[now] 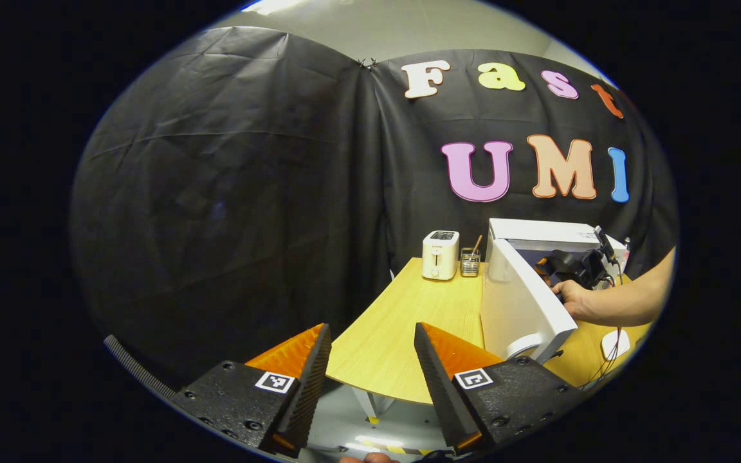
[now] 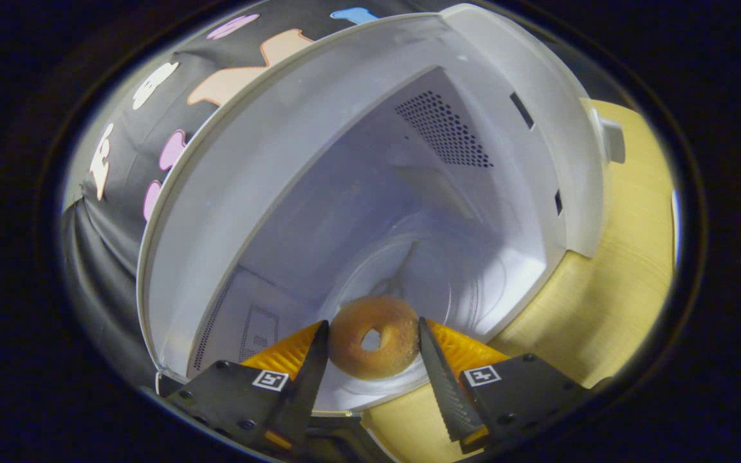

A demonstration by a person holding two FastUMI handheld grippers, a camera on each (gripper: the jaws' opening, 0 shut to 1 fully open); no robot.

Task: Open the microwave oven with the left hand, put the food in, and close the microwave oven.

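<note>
Inside the microwave [image 2: 357,193], right fingers [image 2: 438,366] flank the bagel [image 2: 374,344]; left fingers [image 1: 438,370] gape over the table [image 1: 402,321].

The microwave [image 1: 541,257] stands at the right of the wooden table [image 1: 409,321], and its door [image 1: 517,302] swings out toward the near edge, walling off the mouth from the left. A hand [image 1: 573,299] with the right gripper [image 2: 370,344] occupies the opening; the bagel [image 2: 374,344] sits between its fingers over the turntable [image 2: 473,283], with free room behind and above inside the cavity. At the far edge a toaster [image 1: 440,254] and a small glass holder [image 1: 470,262] stand just beside the microwave. The table's left near stretch lies open before the left gripper [image 1: 370,360].
</note>
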